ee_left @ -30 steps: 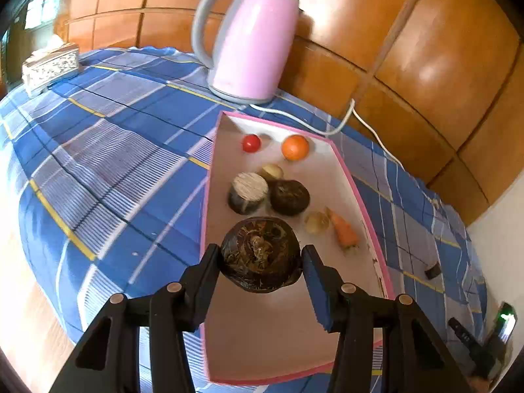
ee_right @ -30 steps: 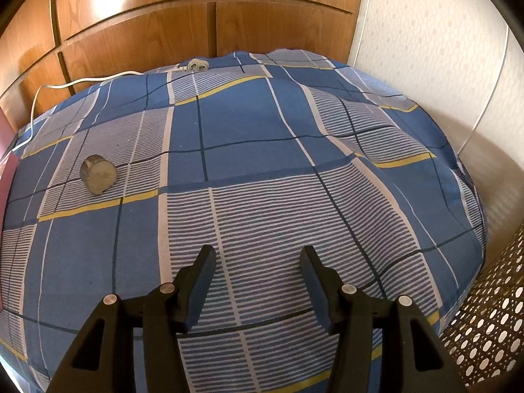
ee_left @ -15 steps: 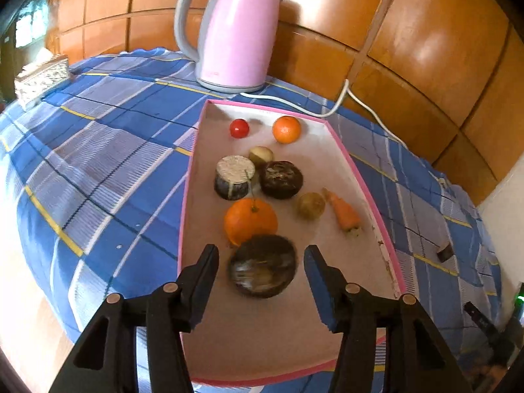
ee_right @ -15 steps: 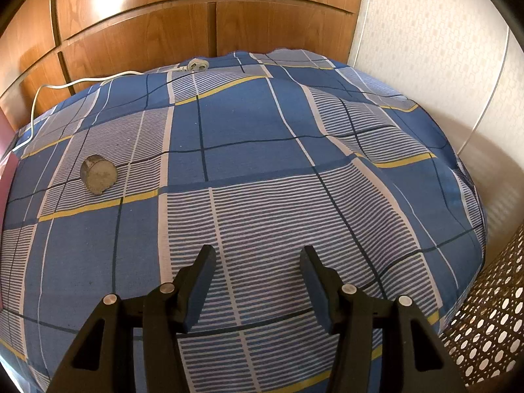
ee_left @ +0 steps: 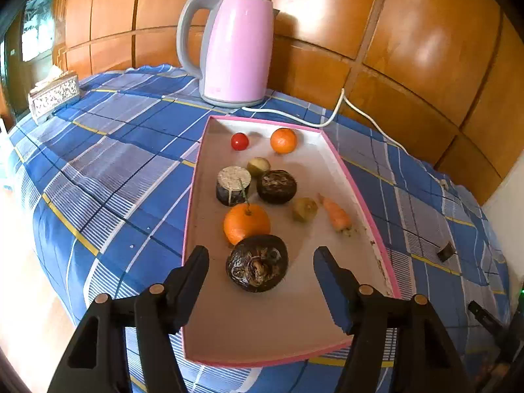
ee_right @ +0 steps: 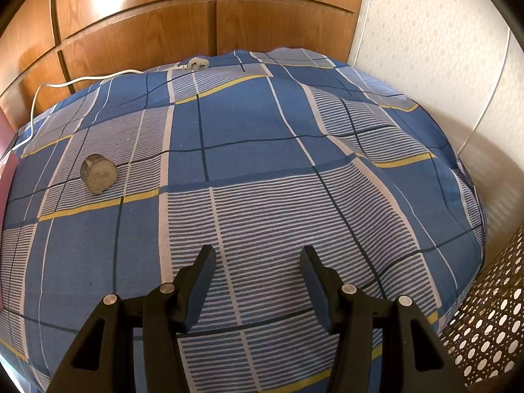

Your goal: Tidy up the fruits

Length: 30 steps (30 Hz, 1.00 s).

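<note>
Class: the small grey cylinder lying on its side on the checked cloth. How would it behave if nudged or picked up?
The grey cylinder rests on its curved side, so it would probably roll. It looks solid and stiff, likely firm to grip.

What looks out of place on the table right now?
One small grey cylinder lies tipped on its side on the blue checked tablecloth, alone and outside the pink-rimmed tray that holds the oranges, the carrot and the other pieces. The white power plug also lies loose on the cloth near the wall. Nothing looks spilled.
</note>
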### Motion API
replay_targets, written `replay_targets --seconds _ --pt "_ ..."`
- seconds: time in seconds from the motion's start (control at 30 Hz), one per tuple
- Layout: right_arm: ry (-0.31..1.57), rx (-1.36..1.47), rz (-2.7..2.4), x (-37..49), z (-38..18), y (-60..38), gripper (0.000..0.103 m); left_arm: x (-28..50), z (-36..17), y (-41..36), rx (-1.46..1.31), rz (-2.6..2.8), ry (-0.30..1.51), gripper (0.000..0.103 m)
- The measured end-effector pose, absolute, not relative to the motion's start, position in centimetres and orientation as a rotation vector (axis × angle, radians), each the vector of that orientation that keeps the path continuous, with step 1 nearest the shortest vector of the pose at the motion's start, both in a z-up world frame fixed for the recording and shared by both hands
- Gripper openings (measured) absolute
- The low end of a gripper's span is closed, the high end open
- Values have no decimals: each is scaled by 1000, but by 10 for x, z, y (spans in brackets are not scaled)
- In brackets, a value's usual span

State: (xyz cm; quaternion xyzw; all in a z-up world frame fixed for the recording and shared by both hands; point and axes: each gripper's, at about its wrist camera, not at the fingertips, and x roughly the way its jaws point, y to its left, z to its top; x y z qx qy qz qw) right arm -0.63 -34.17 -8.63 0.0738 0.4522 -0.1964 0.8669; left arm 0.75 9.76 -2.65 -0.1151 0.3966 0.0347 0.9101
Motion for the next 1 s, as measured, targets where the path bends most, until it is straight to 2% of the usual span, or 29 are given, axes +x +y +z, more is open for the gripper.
replay_targets --seconds 0.1,0.73,0.87,1.0 --pt "951 148 -411 -6 -86 -340 54 4 -24 94 -226 70 806 71" --pt "960 184 -149 19 -76 -301 55 2 -28 94 -228 78 814 75" --pt "951 192 -106 32 -70 -296 61 2 -28 96 -234 82 814 75" --pt "934 166 -72 47 -61 -286 62 2 -27 96 -234 83 815 76"
